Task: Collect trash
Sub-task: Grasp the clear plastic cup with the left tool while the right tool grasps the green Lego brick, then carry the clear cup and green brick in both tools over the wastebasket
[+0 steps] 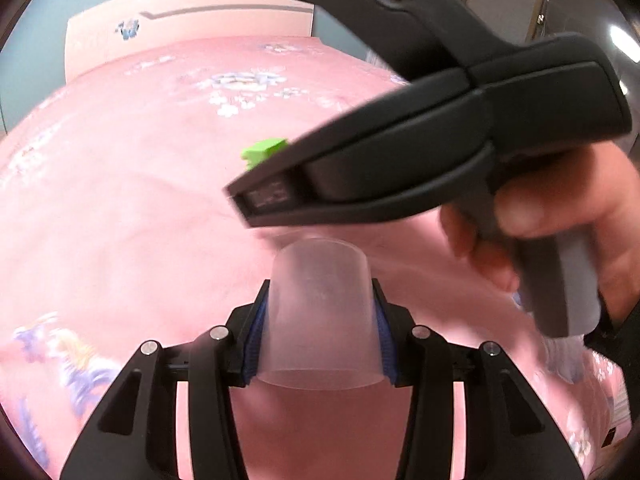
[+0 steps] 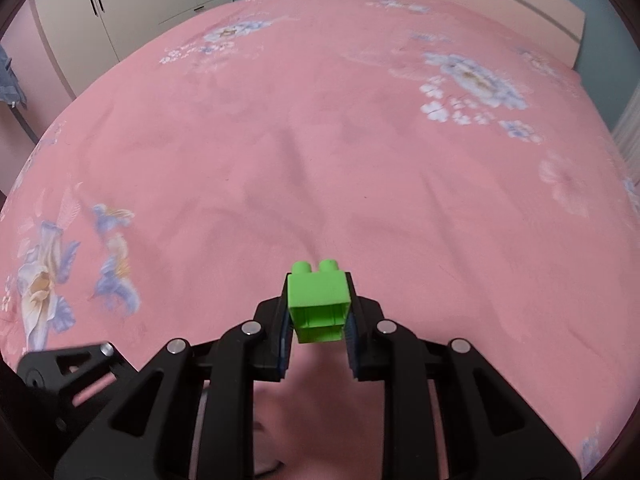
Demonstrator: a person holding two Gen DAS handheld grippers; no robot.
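My left gripper [image 1: 320, 320] is shut on a clear plastic cup [image 1: 320, 304], held with its closed bottom pointing away and its rim toward the camera, above the pink bed. My right gripper [image 2: 318, 316] is shut on a green toy brick [image 2: 318, 300], studs pointing forward, above the bed. In the left wrist view the right gripper's black body crosses the upper right, held by a hand [image 1: 560, 216], and the green brick [image 1: 264, 151] peeks out past it, a little above and beyond the cup.
A pink floral bedspread [image 2: 320, 140] fills both views. A pale headboard [image 1: 180, 20] stands at the far end. White wardrobes [image 2: 132, 4] stand beyond the bed's left side. Part of the left gripper [image 2: 68, 372] shows at lower left in the right wrist view.
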